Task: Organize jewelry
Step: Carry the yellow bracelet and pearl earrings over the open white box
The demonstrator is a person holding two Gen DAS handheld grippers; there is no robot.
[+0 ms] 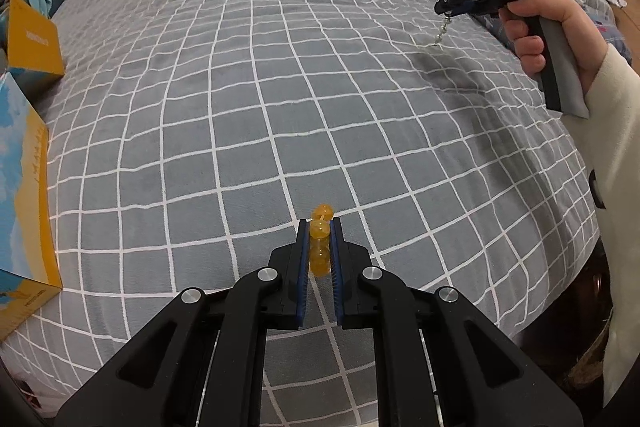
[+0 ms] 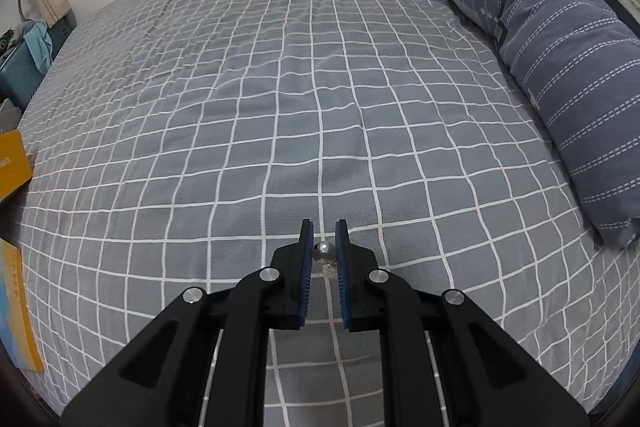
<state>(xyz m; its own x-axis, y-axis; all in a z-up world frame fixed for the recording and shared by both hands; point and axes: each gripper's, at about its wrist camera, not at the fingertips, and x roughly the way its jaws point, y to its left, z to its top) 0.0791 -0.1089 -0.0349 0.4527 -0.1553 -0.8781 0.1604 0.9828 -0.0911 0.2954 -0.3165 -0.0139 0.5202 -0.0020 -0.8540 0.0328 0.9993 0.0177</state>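
Observation:
My left gripper is shut on an amber bead bracelet, held above the grey checked bedspread. My right gripper is shut on a silver pearl bead strand. In the left wrist view the right gripper is at the upper right, held in a hand, with the pearl strand dangling below its fingers above the bed.
A yellow and blue open box stands at the bed's left edge; its edge also shows in the right wrist view. A long blue striped pillow lies along the right side. A wall is at the far end.

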